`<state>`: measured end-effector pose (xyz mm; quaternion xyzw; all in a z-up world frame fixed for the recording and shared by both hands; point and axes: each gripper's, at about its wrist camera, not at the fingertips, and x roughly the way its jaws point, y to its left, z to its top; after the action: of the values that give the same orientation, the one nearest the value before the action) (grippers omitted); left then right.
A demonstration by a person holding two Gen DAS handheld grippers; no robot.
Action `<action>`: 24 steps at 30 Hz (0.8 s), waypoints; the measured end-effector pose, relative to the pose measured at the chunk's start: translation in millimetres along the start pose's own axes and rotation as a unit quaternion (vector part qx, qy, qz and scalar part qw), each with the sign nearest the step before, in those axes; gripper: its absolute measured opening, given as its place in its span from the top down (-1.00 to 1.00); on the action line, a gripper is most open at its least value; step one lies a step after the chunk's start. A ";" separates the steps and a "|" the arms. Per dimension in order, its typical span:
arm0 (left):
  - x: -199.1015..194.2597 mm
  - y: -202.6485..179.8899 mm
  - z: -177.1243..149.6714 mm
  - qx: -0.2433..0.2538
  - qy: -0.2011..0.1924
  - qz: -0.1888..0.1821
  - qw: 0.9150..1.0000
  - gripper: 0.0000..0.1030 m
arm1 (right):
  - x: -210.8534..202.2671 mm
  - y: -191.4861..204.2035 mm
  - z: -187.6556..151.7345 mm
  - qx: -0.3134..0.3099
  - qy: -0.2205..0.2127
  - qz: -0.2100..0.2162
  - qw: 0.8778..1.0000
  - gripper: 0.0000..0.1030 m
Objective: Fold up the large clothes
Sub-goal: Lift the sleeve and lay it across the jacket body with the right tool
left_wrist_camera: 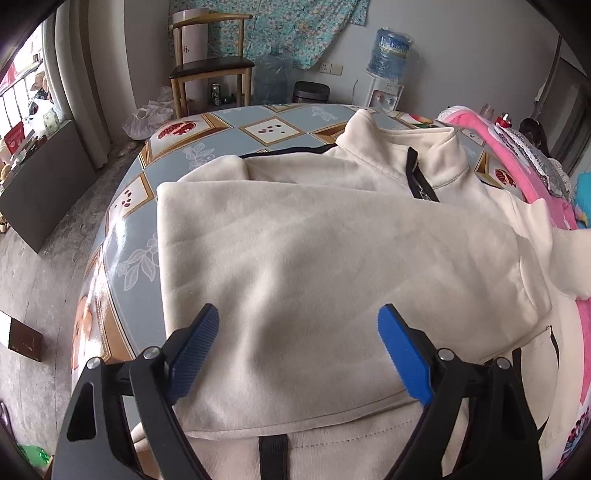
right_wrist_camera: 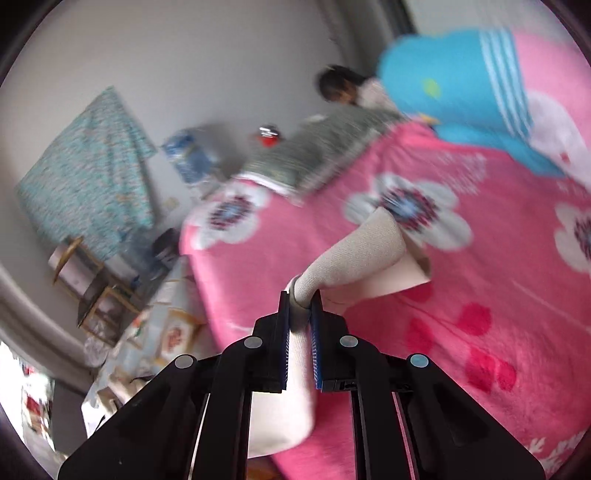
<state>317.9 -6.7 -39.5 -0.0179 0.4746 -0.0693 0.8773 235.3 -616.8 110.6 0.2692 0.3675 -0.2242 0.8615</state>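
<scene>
Nearest in the left wrist view, the left gripper (left_wrist_camera: pixel 298 345) hangs over one cream jacket (left_wrist_camera: pixel 314 251) with its two blue-padded fingers (left_wrist_camera: pixel 194 354) spread wide and nothing between them. The jacket lies flat on the patterned table (left_wrist_camera: pixel 133 254), one side folded inward over the body so a straight edge runs along the left. One black loop (left_wrist_camera: pixel 272 456) shows at the hem by the lower frame edge, and one black zipper (left_wrist_camera: pixel 421 177) runs down from the upright collar at the far end.

In the right wrist view, which is blurred, the right gripper (right_wrist_camera: pixel 300 310) has its two fingers pressed together on the ribbed cuff (right_wrist_camera: pixel 354 254) of one cream sleeve, held above the pink flowered blanket (right_wrist_camera: pixel 461 314).

Beyond the table stand one wooden chair (left_wrist_camera: pixel 210 62), one water dispenser (left_wrist_camera: pixel 384 92) carrying a blue bottle, a second blue bottle (left_wrist_camera: pixel 271 79) on the floor, and one dark bin (left_wrist_camera: pixel 310 92). One floral cloth (left_wrist_camera: pixel 280 26) hangs on the far wall
</scene>
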 end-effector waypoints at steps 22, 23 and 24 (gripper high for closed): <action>-60.6 60.0 -32.3 -0.017 -0.034 -0.024 0.999 -0.54 | 51.8 347.5 -277.6 -0.319 0.173 0.206 0.909 0.79; -62.4 62.1 -35.0 -0.020 -0.035 -0.032 0.999 -0.53 | 59.9 348.0 -298.6 -0.333 0.191 0.198 0.902 0.79; -63.9 64.2 -37.1 -0.023 -0.035 -0.040 0.998 -0.50 | 59.2 348.0 -317.2 -0.344 0.204 0.195 0.896 0.75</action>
<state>259.1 67.0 -13.1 -0.0595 0.4438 -0.0930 0.8893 313.3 -166.0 -15.5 0.0622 0.5297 0.1483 0.8328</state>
